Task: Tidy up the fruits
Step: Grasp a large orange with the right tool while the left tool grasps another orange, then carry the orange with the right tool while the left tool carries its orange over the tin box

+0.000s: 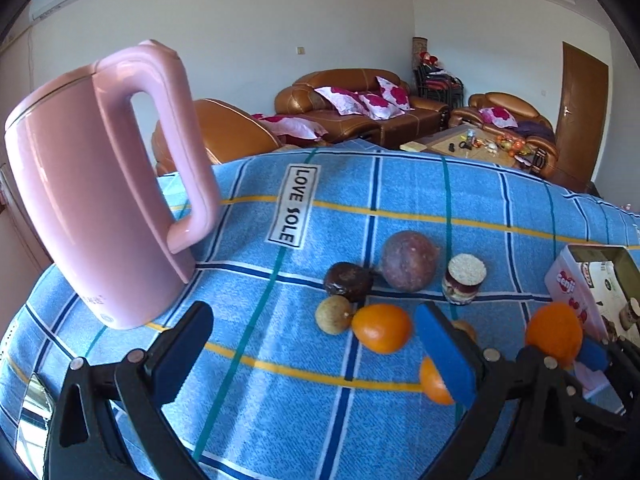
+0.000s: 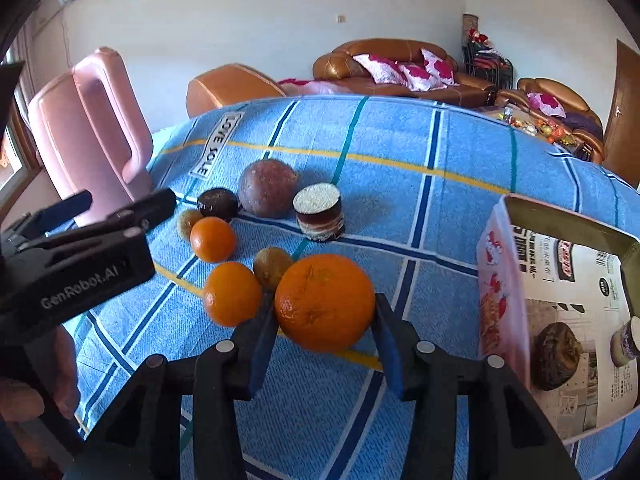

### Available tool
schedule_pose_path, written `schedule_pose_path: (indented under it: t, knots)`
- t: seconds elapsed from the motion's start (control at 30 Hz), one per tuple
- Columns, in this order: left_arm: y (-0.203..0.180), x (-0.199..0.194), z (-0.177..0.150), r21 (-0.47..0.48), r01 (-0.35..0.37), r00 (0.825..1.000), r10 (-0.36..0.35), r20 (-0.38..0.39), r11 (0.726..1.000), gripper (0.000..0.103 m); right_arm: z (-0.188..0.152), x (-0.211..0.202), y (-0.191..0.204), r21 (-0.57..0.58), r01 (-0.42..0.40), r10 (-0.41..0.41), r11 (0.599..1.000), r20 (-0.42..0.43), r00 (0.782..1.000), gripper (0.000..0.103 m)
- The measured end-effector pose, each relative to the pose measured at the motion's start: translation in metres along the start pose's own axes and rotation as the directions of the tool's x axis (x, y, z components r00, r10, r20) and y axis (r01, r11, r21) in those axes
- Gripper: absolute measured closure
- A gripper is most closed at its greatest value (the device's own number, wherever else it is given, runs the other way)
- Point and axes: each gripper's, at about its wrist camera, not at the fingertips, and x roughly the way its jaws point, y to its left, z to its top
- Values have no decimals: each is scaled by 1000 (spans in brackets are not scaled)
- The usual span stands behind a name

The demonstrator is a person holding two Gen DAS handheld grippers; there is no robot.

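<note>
My right gripper [image 2: 325, 334] is shut on a large orange [image 2: 324, 302] and holds it just above the blue checked cloth [image 2: 400, 152], left of the open pink box [image 2: 504, 280]. The same orange shows in the left wrist view [image 1: 554, 332]. Two small oranges [image 2: 213, 239] [image 2: 231, 294], two brown longans [image 2: 272, 266], a dark passion fruit [image 2: 218, 203], a purple passion fruit [image 2: 267, 188] and a small layered jar [image 2: 320, 212] lie on the cloth. My left gripper [image 1: 316, 354] is open and empty, hovering left of the fruits.
A pink kettle [image 1: 100, 192] stands at the cloth's left side. The pink box [image 1: 588, 280] holds a dark fruit [image 2: 558, 354] and a small jar [image 2: 626, 340]. Brown sofas [image 1: 360, 100] and a coffee table [image 1: 464, 142] stand beyond the table.
</note>
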Motion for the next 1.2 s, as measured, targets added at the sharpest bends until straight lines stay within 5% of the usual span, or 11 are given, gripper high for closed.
schedule_pose_path:
  t: [0.2,0.5,0.63,0.7,0.77,1.0,1.2]
  knots:
    - [-32,5,-11,57,213,973,-206,-100,975,15,-4,-29,-22,64,27,-34,998,112,993,55]
    - [-55,22,-26,105,244,954,-219,-203,964,39,-3,-30,-28,83,29,-39,996,114,993,54]
    - [-48,21,-24,61,258,950,-242,-196,964,47,-3,-28,-26,75,28,-36,997,111,993,54]
    - [-49,18,-26,67,275,947,-258,-193,959,64,-3,-26,-26,73,27,-35,997,107,994,54]
    - [-51,17,-26,77,267,950,-249,-189,961,64,-3,-26,-25,73,28,-36,997,108,993,54]
    - [-29,-5,-14,20,197,980,-197,-15,980,64,-5,-34,-23,53,51,-59,997,154,986,54]
    - [9,-20,-3,-159,169,981,-150,124,973,64,-5,-50,-21,34,114,-119,993,245,962,55]
